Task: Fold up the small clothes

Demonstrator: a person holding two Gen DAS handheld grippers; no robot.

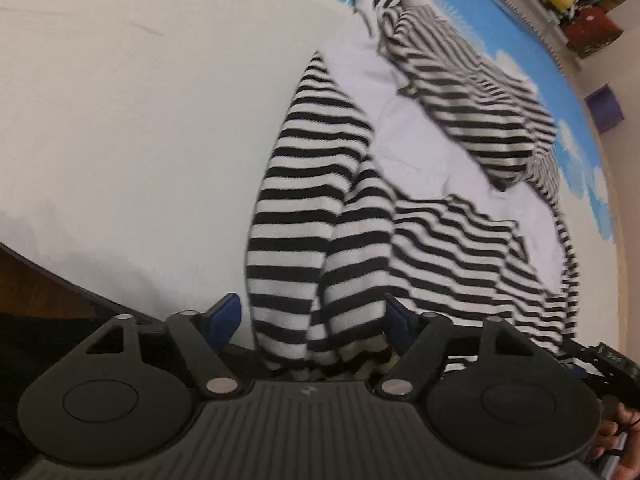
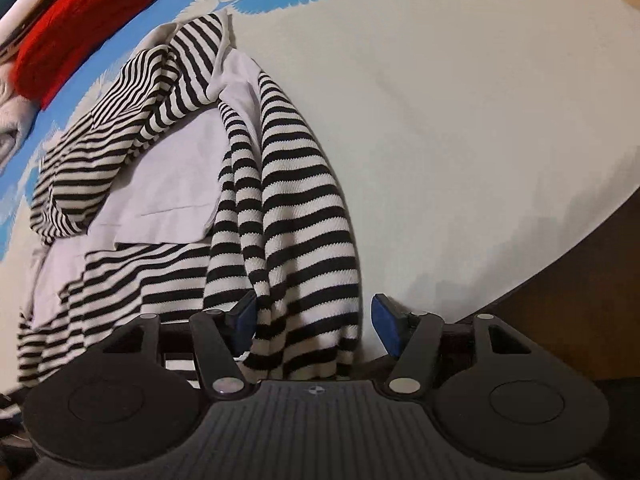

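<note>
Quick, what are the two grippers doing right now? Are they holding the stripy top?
Left gripper: open, striped top bunched between its fingers, not pinched.
Right gripper: open, the same top draped between its fingers, not pinched.

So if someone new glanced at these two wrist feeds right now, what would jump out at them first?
The black-and-white striped knit garment dominates, bunched between the blue pads of both the left hand-held gripper and the right hand-held gripper, whose jaws stand apart. It sprawls over a pale lilac cloth on the white and blue sheet. A bright red knitted item sits at the right view's top left.
</note>
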